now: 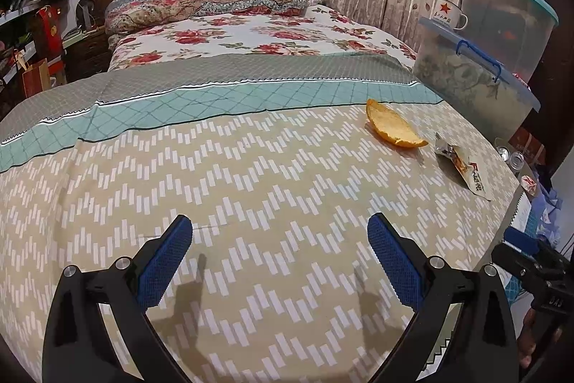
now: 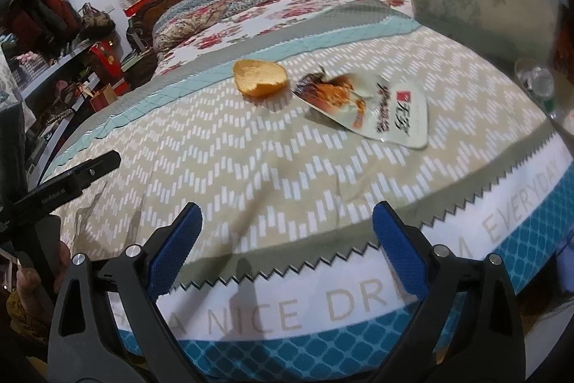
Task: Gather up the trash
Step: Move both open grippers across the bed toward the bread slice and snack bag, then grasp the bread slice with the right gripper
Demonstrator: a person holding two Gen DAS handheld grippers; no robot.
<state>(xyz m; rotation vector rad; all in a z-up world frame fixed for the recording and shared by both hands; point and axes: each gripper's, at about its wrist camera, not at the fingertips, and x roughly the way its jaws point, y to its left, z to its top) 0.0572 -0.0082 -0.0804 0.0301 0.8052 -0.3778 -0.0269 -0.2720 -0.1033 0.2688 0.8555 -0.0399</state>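
The left tool [image 1: 279, 234] hovers over the bed [image 1: 251, 174], low in the frame, its blue fingers spread apart with nothing between them. The right tool [image 2: 286, 221] hangs above the foot edge of the bed, also spread wide and holding nothing.

An orange peel [image 1: 394, 128] lies on the zigzag-patterned sheet, right of centre in the left view. Just beside it, toward the right edge, rests a torn snack wrapper [image 1: 462, 166] (silver inside, printed outside). In the right view the peel [image 2: 260, 77] sits above centre with the wrapper [image 2: 373, 108] to its right, the two close but apart.

A clear storage box [image 1: 477, 85] with a blue handle stands at the upper right, and a white mug [image 1: 446, 13] with a red star sits on its lid.
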